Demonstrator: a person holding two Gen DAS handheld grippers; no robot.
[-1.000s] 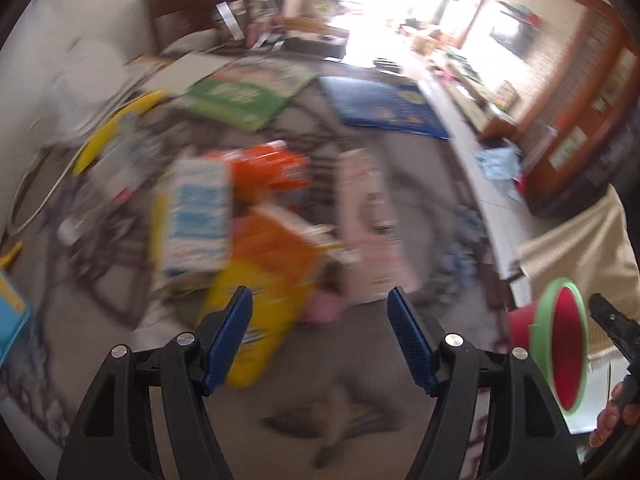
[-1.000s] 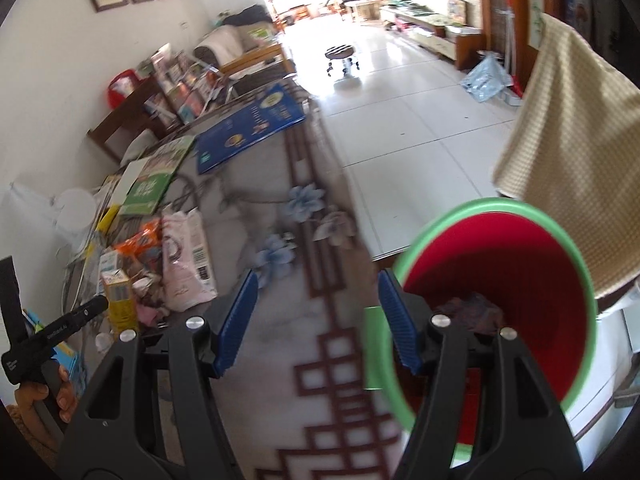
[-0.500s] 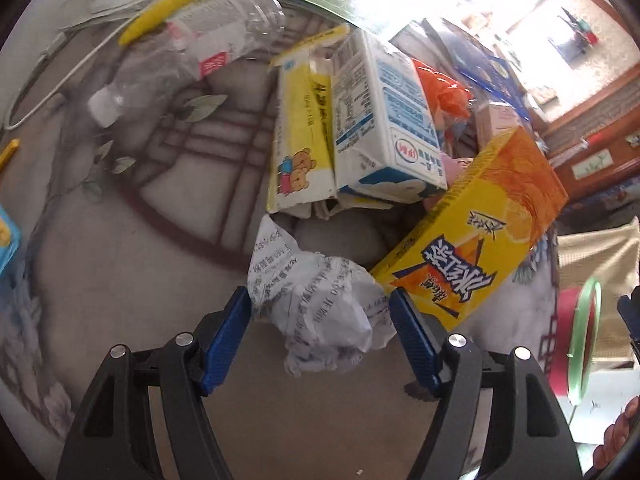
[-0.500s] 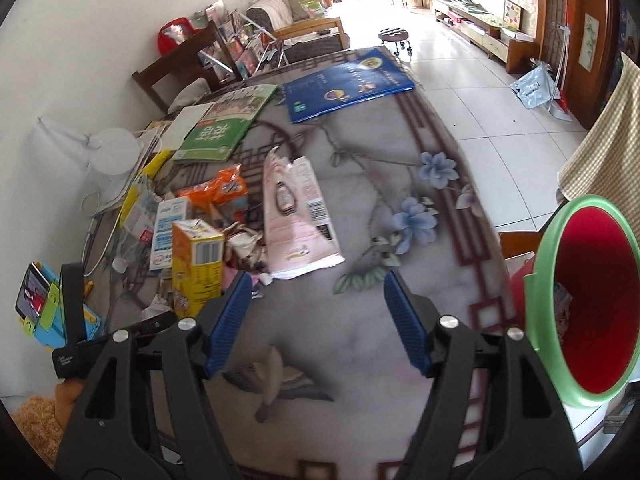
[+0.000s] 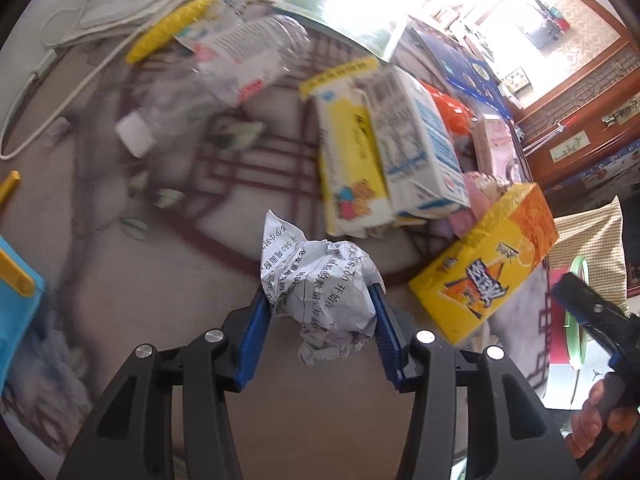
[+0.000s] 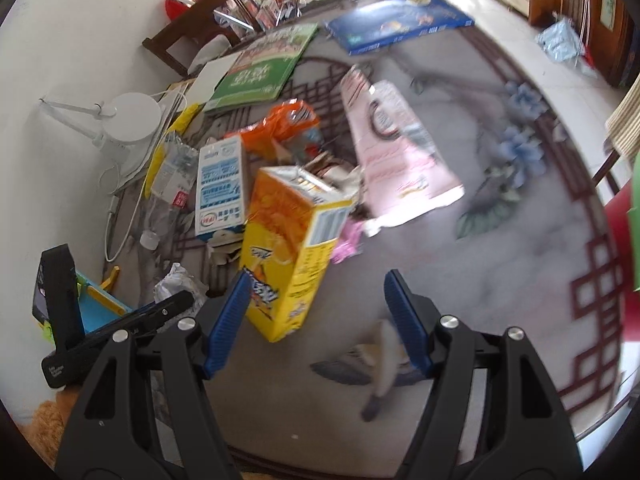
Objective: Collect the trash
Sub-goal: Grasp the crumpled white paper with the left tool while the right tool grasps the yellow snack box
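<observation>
Two grippers on my feeds. Patterned table point(image 6: 500, 256) carries the litter pile, yellow juice carton point(image 6: 288, 256) upright at its near edge. Right gripper point(image 6: 316, 320) spread wide, empty. Left gripper point(image 5: 318, 320) pinching the crumpled paper ball point(image 5: 320, 288) (printed text), just beside that carton.

White crumpled paper point(image 5: 324, 292) bears black print; the juice carton point(image 6: 292, 252) is yellow and orange; the milk carton point(image 6: 220, 192) white with blue; the bin point(image 6: 624, 264) red, green-rimmed.
</observation>
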